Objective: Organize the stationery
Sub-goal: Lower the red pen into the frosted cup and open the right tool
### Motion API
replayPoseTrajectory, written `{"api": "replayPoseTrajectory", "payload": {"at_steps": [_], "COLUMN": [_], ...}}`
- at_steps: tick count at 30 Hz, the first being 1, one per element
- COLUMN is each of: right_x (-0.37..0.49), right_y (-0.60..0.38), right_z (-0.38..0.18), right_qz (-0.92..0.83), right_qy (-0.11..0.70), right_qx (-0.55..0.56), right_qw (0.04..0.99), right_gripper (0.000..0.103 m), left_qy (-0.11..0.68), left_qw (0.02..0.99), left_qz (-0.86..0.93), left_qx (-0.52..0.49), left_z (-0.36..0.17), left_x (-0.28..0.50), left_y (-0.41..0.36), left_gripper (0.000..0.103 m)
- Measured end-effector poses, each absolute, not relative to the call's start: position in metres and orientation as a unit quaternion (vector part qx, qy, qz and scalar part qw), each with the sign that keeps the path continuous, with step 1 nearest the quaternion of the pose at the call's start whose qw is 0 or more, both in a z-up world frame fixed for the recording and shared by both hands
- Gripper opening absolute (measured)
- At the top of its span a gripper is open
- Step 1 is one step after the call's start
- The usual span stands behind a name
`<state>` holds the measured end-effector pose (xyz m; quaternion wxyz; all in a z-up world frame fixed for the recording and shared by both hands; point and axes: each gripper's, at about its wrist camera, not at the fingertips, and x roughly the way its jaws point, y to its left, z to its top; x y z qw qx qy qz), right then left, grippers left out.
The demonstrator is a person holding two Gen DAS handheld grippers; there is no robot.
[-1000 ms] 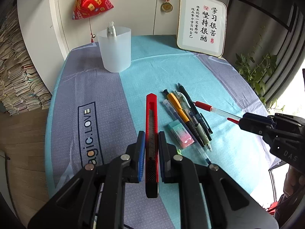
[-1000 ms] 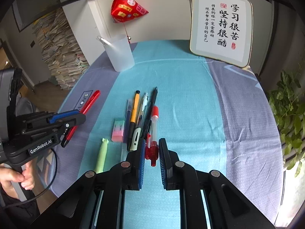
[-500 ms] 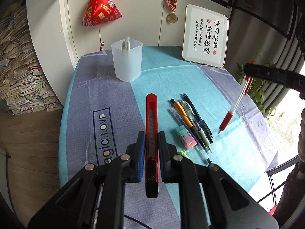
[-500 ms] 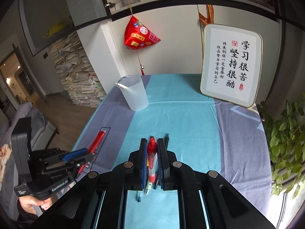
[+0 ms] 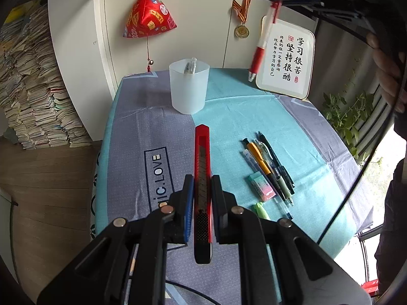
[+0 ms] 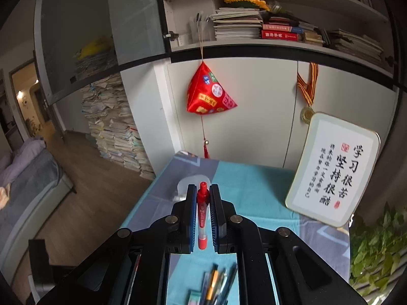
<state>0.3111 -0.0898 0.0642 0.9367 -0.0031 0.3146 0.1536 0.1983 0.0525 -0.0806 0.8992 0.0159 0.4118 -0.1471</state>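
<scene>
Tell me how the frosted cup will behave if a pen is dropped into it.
The cup looks thin plastic and nearly empty, holding one pen, so it is probably light and may slide on the cloth. It stands tall for its base, so a knock near the rim could tip it.

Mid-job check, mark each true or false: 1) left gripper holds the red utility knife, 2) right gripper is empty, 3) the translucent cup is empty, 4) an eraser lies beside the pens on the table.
1) True: the left gripper is shut on the red utility knife.
2) False: the right gripper is shut on a red pen.
3) False: the translucent cup already holds a pen.
4) True: the eraser lies beside the pens.
</scene>
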Motion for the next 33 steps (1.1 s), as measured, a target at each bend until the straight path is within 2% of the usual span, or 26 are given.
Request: {"api": "replayPoseTrajectory", "payload": {"at_steps": [9, 16, 26, 33], "right_x": [0.390, 0.418, 0.422, 0.413], "right_y": [-0.064, -0.050, -0.048, -0.059], "right_z": [0.054, 0.024, -0.030, -0.027], "right_qz": [0.151, 0.125, 0.151, 0.147], "right_qy": [0.307, 0.315, 0.352, 0.354], "right_qx": [0.034, 0.012, 0.027, 0.043], "right_qw": [0.939, 0.941, 0.923, 0.923], "right_gripper": [0.011, 0.011, 0.011, 0.012], "left_qy": [0.389, 0.383, 0.379, 0.376], "left_qw": [0.910, 0.911, 0.912, 0.914], "left_qz": [-0.142, -0.151, -0.157, -0.155], "left_qx": [0.005, 0.005, 0.009, 0.006], "left_z": [-0.063, -0.050, -0.047, -0.042], "left_x": [0.212, 0.240, 0.241, 0.254], "left_y": [0.065, 0.068, 0.062, 0.060], "left_gripper": [0.011, 0.011, 0.011, 0.011]}}
